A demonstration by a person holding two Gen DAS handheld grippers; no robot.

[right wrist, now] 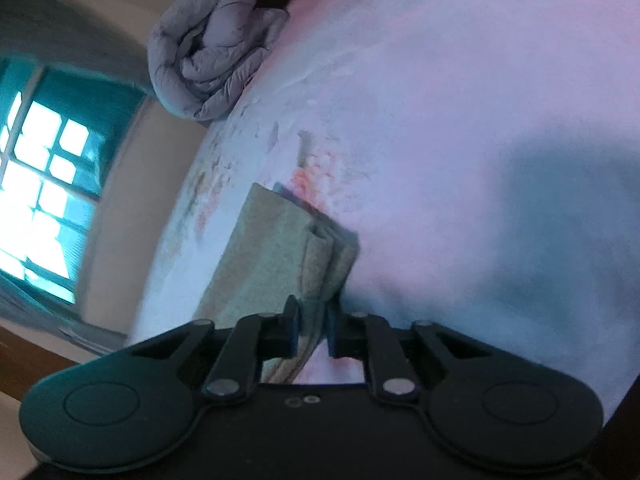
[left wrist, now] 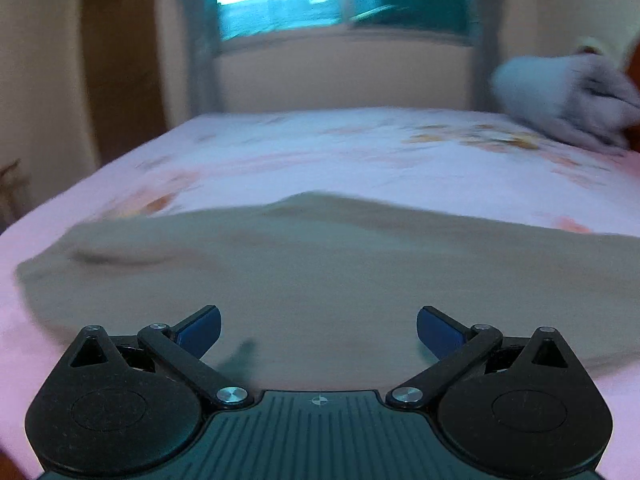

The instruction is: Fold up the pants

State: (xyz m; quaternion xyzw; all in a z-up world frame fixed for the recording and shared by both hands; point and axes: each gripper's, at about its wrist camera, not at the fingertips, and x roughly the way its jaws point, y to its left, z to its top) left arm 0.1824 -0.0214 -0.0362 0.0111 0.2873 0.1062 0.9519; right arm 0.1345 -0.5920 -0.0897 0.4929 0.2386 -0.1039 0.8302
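two hand-held grippers share the pants, which lie on the bed.

left wrist view: the left hand-held gripper (left wrist: 318,330) is spread wide and holds nothing, low over the near part of the tan pants (left wrist: 340,272), which lie broad and soft across the pink bed (left wrist: 360,152). it should, i judge, take a clean edge before closing.

right wrist view: the right hand-held gripper (right wrist: 313,328) is pinched on a stacked edge of the pants (right wrist: 272,256), which look folded into a narrow strip, well apart from the grey quilt (right wrist: 212,48). carry the layers together and evenly, or they may slide apart.
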